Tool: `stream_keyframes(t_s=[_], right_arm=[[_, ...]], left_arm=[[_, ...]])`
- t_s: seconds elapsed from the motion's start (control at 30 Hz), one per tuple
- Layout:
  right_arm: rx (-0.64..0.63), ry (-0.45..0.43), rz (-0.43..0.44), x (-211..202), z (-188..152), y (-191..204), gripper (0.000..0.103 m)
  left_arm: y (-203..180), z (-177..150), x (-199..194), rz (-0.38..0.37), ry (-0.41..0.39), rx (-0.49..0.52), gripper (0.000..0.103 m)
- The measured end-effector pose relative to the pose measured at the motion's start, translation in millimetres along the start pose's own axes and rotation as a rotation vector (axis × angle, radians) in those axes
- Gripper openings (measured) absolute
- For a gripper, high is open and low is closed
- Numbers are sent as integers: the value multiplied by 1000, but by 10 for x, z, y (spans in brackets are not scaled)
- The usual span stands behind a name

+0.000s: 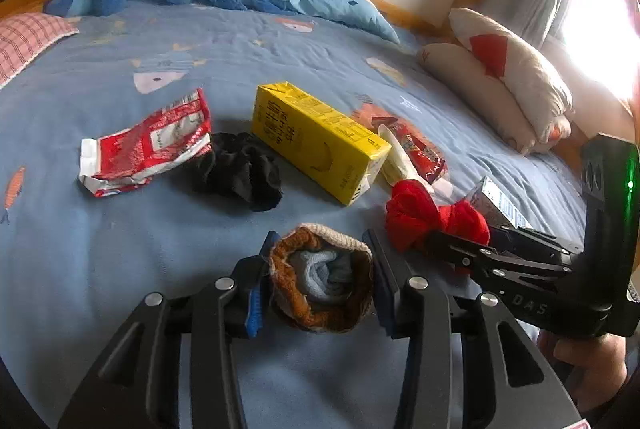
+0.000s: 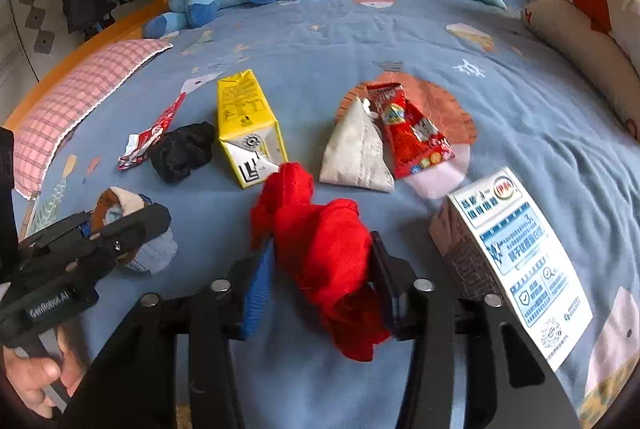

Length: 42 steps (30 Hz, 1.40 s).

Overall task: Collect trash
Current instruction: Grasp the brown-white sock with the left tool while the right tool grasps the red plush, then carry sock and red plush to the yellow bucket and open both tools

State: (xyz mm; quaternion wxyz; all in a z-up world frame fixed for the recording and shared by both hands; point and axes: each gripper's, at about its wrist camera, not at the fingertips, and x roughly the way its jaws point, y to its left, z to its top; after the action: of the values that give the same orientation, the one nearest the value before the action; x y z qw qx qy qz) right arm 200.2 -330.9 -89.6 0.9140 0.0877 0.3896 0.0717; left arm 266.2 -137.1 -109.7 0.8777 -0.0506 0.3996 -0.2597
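left wrist view first: the trash is spread across the middle of the blue bedspread (image 1: 120, 249), and that's what needs sorting from the clothes. a yellow carton (image 1: 320, 137) lies on its side at the centre, a crumpled red and white wrapper (image 1: 148, 145) sits to its left, a red snack packet (image 1: 416, 149) and a pale folded wrapper (image 1: 396, 157) are tucked just behind its right end, and a white milk box (image 2: 512, 253) stands tilted near the right gripper. mixed in are socks: a black sock (image 1: 236, 169) between the red and white wrapper and the carton, a rolled brown and blue sock (image 1: 320, 281) and a red sock (image 2: 320, 253). the left gripper (image 1: 320, 281) is pinched on the brown and blue roll, both blue pads pressed into its sides, and the right gripper (image 2: 320, 269) is clamped on the red sock, which bulges out from between its fingers. so neither pair of tongs is actually holding trash right now; it looks like the socks are being cleared out of the way, though that's a guess. to do this well, the socks should probably be set well apart from the cartons so nothing gets mixed back in, and soft fabric should be kept gripped near its bulk so it doesn't slip. the red sock touches the carton's corner, so it's best lifted straight up to avoid dragging the carton. the milk box sits close beside the right fingers and could be knocked over easily.
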Motion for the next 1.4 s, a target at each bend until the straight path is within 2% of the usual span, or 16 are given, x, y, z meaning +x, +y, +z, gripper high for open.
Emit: stream_keyframes(t_s=[0.03, 0.13, 0.23, 0.47, 0.6, 0.93, 1.1, 1.4], right_arm=[[7, -3, 19, -43, -25, -23, 43], [-10, -19, 7, -157, -70, 2, 41], [-3, -59, 44, -408, -189, 39, 41], [36, -174, 73, -1183, -522, 45, 41], [64, -223, 66, -1619, -749, 12, 41], [155, -293, -45, -2656, -1595, -198, 41], [269, -315, -96, -3075, -2120, -417, 41], [477, -302, -216, -3635, -3147, -679, 41]], left_arm=[[0, 0, -3, -5, 3, -1, 43], [-40, -23, -43, -10, 9, 15, 43], [-107, -65, -134, -35, 17, 26, 43], [-493, -276, -584, -161, 3, 86, 43], [-825, -453, -852, -256, 8, 140, 43], [-1738, -1013, -1181, -429, 85, 307, 43], [-2136, -1310, -1226, -507, 151, 374, 43], [-2891, -1923, -1344, -632, 258, 546, 43]])
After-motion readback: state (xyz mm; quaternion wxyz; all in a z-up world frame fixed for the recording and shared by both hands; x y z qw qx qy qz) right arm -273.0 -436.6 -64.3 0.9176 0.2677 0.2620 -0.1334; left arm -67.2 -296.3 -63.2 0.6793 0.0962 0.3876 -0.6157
